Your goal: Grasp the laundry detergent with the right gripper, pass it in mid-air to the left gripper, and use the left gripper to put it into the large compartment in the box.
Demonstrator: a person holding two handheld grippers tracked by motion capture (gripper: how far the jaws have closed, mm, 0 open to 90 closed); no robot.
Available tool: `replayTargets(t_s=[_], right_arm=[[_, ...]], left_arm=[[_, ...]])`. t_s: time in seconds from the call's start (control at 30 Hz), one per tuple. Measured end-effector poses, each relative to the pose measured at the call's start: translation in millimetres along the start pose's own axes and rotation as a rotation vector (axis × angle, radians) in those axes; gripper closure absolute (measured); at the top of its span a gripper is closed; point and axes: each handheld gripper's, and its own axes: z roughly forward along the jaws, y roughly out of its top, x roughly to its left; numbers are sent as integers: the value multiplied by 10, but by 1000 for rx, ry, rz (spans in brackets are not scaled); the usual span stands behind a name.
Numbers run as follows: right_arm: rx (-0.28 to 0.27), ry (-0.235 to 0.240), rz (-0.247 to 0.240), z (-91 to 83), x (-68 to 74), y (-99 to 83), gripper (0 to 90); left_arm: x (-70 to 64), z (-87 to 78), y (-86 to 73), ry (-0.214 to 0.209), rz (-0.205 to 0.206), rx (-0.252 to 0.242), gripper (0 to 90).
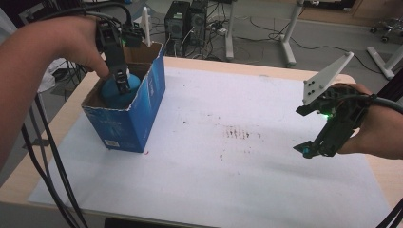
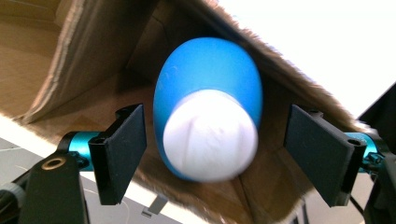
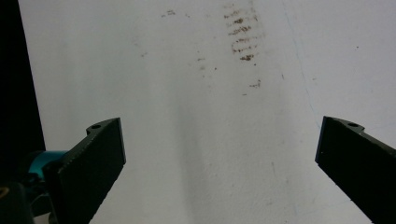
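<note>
High view first: I count two grippers, one blue cardboard box, one blue object with a white end, and one white sheet covering the wooden table (image 1: pixel 28 171).

Nearest me, at about four o'clock on the sheet (image 1: pixel 199 180), my right gripper (image 1: pixel 304 130) hangs above the paper, held in the right hand (image 1: pixel 375 137) with the forearm coming in from three o'clock. Its grey three-cornered plate (image 1: pixel 325 78) tilts up toward one o'clock. In the right gripper view its jaws stand wide apart with nothing between them, just bare white paper and one patch of brown smudges (image 3: pixel 240 39) toward twelve o'clock.

Farther off, at about ten o'clock, the open-topped box (image 1: pixel 138 109) stands upright on the sheet. My left gripper (image 1: pixel 121 78) points down into it, the left hand (image 1: pixel 71 42) bent over the top and the forearm entering from nine o'clock. In the left gripper view the jaws are spread wide on either side of the blue object (image 2: pixel 208 105), not touching it; its white end (image 2: pixel 210 135) faces the camera. It lies inside the box, against the brown inner walls (image 2: pixel 93 46). I cannot tell whether it rests on the bottom.
</note>
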Motion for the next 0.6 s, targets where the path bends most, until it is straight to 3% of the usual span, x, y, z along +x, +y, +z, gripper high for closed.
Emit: replayTargets(t_s=[0.23,0.37,0.5,0.53,0.6], right_arm=[[2,-4,-8,-75,-44,26,9],[4,-4,-13,-153,-81,53,9],[18,7,-17,-213,-131,50,9],[24,6,-15,-232,-145,46,9],[35,6,-16,-263,-167,41,9]], left_arm=[[-92,-313,53,39,9,-20,165],[-177,-528,122,60,39,-40,149],[-294,-629,189,56,85,-43,118],[-382,-675,248,38,122,-56,113],[-485,-694,312,24,155,-65,113]])
